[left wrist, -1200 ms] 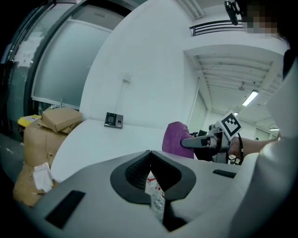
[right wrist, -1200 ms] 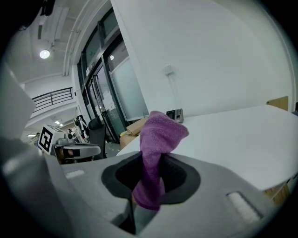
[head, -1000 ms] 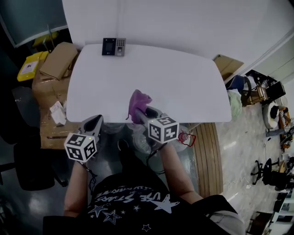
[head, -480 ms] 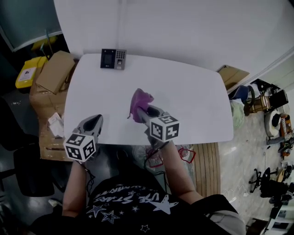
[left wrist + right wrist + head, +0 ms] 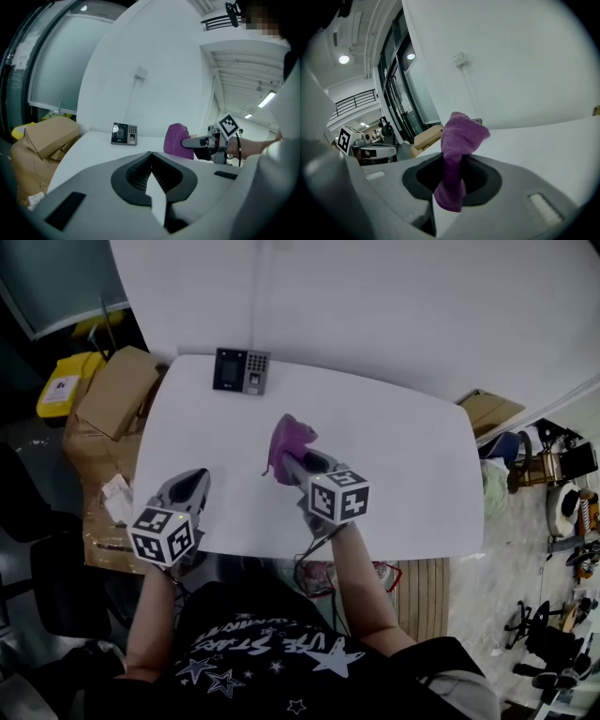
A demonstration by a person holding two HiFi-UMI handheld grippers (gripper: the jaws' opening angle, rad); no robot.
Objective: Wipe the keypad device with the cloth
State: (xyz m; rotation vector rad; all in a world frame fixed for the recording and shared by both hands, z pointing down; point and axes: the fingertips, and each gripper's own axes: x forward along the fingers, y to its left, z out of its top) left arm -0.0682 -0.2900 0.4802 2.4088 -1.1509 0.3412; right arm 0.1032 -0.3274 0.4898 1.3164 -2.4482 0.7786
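Observation:
The keypad device (image 5: 241,370) is a small dark box with a screen and grey keys, standing at the far left edge of the white table (image 5: 394,484); the left gripper view shows the keypad device (image 5: 124,134) too. My right gripper (image 5: 292,462) is shut on a purple cloth (image 5: 286,448), held above the table's middle, short of the device. That cloth (image 5: 457,154) bunches up between the jaws. My left gripper (image 5: 194,486) hovers over the near left table edge, jaws together with nothing between them. The purple cloth (image 5: 176,140) appears to its right.
Cardboard boxes (image 5: 117,390) and a yellow bin (image 5: 63,382) stand on the floor left of the table. A white wall (image 5: 375,306) rises behind the table. More clutter and chairs (image 5: 553,512) lie at the right.
My right gripper has carried the cloth slightly farther over the table toward the device. The left gripper has barely moved; the head view shifted.

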